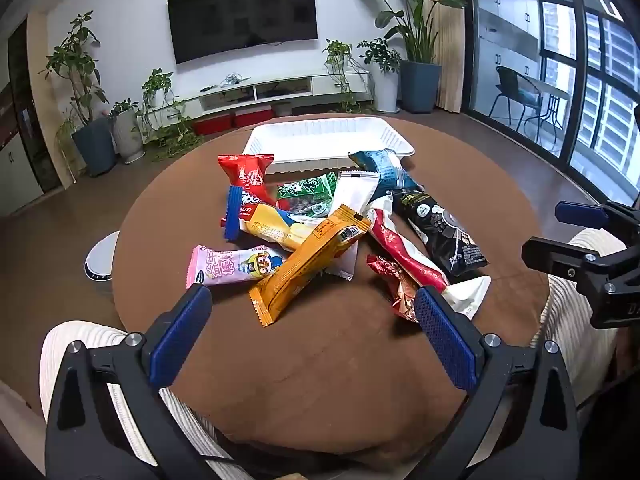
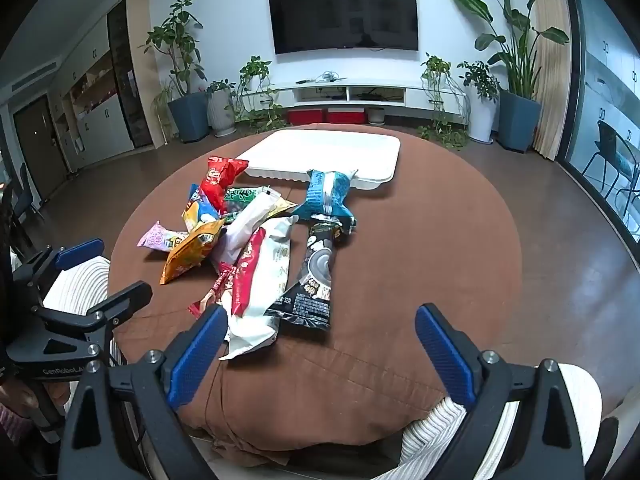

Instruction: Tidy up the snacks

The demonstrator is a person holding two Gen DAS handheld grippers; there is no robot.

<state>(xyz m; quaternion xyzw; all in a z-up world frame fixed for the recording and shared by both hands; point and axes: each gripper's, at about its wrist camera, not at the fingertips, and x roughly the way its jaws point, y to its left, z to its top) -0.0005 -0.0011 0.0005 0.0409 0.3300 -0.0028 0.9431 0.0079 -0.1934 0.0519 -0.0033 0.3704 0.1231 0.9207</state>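
Snack pile (image 1: pixel 332 232) before white tray (image 1: pixel 328 136), television (image 1: pixel 244 14) behind, both tongs spread.

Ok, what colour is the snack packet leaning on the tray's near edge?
Teal blue with white print: the packet rests against the white tray, clearest in the right wrist view.

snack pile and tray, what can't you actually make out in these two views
- White tray floor: both views, hidden by its near wall at this low angle.
- Green packet: both views, mostly buried under the white packet and other wrappers.
- Black packet small print: both views, too small to read.
- Right gripper: left wrist view, cut off by the right edge.
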